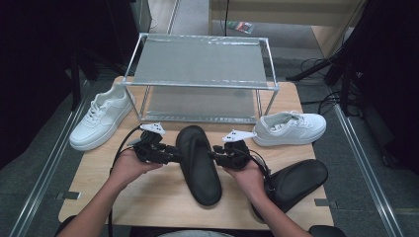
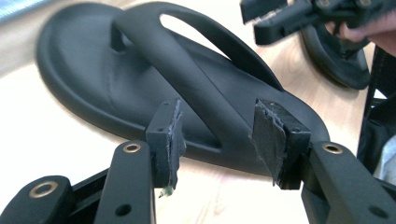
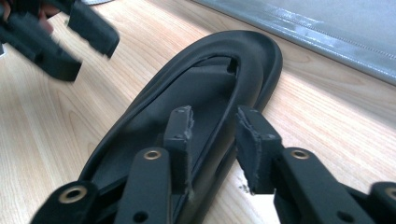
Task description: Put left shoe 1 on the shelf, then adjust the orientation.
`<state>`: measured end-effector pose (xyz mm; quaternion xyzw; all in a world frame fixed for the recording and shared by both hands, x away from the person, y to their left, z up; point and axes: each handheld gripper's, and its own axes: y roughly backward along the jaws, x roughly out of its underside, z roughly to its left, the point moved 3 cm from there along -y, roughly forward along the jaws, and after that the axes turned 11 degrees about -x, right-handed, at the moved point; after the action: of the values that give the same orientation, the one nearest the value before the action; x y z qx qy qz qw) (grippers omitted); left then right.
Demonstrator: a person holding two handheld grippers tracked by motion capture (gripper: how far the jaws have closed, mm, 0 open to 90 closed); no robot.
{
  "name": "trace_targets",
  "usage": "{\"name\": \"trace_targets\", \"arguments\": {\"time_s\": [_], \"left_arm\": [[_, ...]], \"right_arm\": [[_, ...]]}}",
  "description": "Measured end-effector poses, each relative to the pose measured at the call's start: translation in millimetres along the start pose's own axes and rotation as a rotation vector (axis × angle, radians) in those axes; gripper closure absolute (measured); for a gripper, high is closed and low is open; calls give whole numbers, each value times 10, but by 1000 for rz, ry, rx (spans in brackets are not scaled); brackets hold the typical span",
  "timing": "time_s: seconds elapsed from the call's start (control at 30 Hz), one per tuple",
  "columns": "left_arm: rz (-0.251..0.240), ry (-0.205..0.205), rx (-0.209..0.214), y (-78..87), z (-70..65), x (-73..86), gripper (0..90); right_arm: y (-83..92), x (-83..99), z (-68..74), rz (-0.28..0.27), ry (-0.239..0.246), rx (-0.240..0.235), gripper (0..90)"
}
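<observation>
The black sandal (image 1: 199, 165) lies sole-down at the centre of the worktop (image 1: 158, 195), toe toward twelve o'clock and heel toward six, just in front of the metal shoe rack (image 1: 200, 84). It seems set down here as a staging spot before the rack. The left gripper (image 1: 174, 154) comes at it from nine o'clock and the right gripper (image 1: 216, 154) from three o'clock, so the two flank its middle. In the left gripper view the fingers (image 2: 169, 135) stand parted around the strap (image 2: 196, 88) without pressing it, released. In the right gripper view the fingers (image 3: 180, 133) are likewise spread, one over the footbed and one outside the rim, with a gap at each pad; nothing is grasped. Such a two-sided approach suits a long, floppy shoe that one grip would let sag.

Its mate, a second black sandal (image 1: 296, 182), lies at four o'clock near the worktop's edge, partly covered by the right hand (image 1: 249, 175) and cable. One white sneaker (image 1: 99, 118) sits at ten o'clock, another white sneaker (image 1: 290, 128) at two o'clock. The rack's lower shelf is half hidden behind its top shelf, and the far gripper is blurred in each gripper view.
</observation>
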<state>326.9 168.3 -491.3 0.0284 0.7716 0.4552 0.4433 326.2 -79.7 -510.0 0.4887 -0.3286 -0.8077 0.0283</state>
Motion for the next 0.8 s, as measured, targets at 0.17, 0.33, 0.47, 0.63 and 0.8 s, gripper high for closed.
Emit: {"name": "trace_targets", "arguments": {"time_s": [0.17, 0.33, 0.47, 0.63, 0.8], "left_arm": [[-25, -11, -15, 49, 49, -58, 533], [-32, -11, -23, 37, 99, -98, 515], [-38, -21, -25, 13, 109, -133, 474], [-39, -30, -22, 8, 121, -154, 457], [-44, -35, -26, -5, 142, -175, 450]], "right_arm": [[11, 46, 23, 1, -18, 10, 618], [0, 114, 52, 8, -51, 29, 578], [-60, 194, 73, 23, -78, 38, 571], [-90, 250, 79, 28, -94, 44, 574], [-164, 293, 68, 29, -105, 70, 573]]}}
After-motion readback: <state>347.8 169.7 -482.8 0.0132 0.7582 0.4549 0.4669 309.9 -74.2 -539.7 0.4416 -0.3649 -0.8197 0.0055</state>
